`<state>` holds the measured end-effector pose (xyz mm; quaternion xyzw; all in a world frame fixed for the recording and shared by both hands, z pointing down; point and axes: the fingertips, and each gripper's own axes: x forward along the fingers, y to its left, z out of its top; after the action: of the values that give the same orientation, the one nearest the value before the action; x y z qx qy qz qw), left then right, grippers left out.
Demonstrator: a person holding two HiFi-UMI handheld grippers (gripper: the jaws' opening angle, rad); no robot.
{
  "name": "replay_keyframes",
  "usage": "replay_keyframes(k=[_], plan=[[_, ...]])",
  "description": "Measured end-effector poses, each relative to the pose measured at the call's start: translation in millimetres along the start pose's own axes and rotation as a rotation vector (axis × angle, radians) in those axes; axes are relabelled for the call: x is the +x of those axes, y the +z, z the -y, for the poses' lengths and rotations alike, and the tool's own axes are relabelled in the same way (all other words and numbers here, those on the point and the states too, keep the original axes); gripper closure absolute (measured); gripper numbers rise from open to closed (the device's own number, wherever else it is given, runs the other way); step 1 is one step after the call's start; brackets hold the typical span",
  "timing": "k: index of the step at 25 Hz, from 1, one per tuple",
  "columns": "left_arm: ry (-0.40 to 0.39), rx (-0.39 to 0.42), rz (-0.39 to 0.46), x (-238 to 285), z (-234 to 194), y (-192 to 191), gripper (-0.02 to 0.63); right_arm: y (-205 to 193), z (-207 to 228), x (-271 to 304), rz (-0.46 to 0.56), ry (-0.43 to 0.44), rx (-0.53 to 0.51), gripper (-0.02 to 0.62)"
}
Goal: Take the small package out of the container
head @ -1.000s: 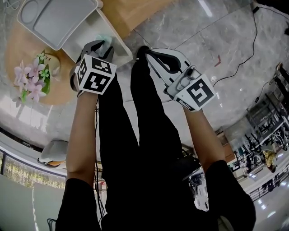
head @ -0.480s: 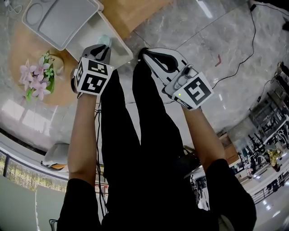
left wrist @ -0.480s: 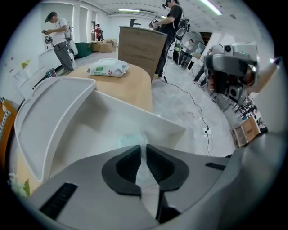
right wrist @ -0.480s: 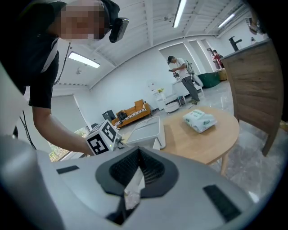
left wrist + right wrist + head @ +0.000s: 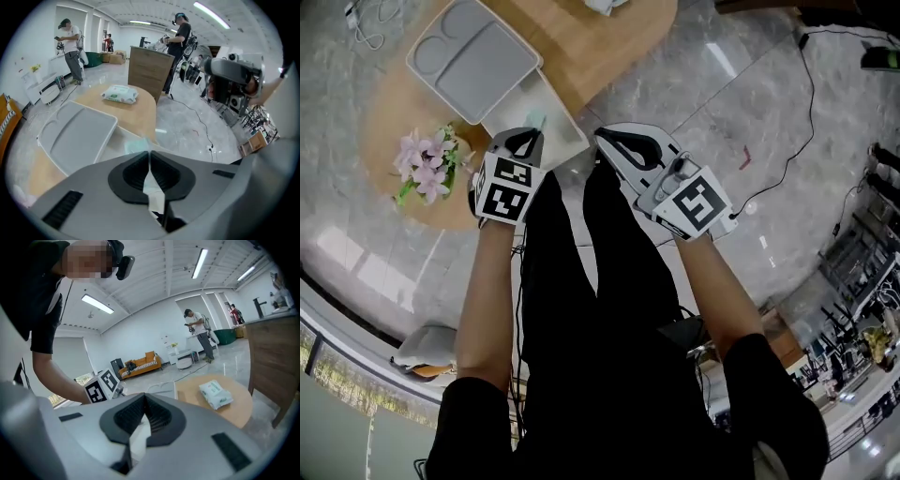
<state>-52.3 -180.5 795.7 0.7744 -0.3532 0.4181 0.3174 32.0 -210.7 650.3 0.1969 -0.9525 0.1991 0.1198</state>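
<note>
- Package (image 5: 536, 120) (image 5: 137, 145): small, pale teal, pinched at the tips of your left gripper (image 5: 530, 133) (image 5: 150, 153), one end sticking out past the tips.
- Jaws of the left gripper are clenched on the package. They have just been closing, with the package between them.
- Package shows over the open white container (image 5: 570, 125), near its front wall. Can't tell if it is clear of the rim.
- Container sits at the edge of the round wooden bench (image 5: 609, 47). Its grey lid (image 5: 473, 58) (image 5: 77, 138) lies open beside it on the bench.
- Your right gripper (image 5: 602, 136) (image 5: 144, 397) is clenched too, tips together, with nothing pinched that any view shows. You hold it just beside the left gripper, off the bench edge, over the floor (image 5: 722, 84).
- Flowers (image 5: 424, 167), pink, on the bench left of the left gripper.
- Wipes pack (image 5: 120, 93) (image 5: 215, 394) lies on the far part of the bench, well apart from the container.
- Your legs (image 5: 581, 281), in black, fill the lower middle of the head view.
- People (image 5: 70, 42) (image 5: 199, 331) stand far back in the room.
</note>
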Motion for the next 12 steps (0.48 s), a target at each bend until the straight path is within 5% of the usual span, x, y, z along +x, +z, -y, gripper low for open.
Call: replay_keyframes(k=[12], plan=[[0.02,0.048,0.36,-204.7,10.3,154.6,0.581,185.5,-54.2,-33.7,0.144,0.012,-0.174,0.584]])
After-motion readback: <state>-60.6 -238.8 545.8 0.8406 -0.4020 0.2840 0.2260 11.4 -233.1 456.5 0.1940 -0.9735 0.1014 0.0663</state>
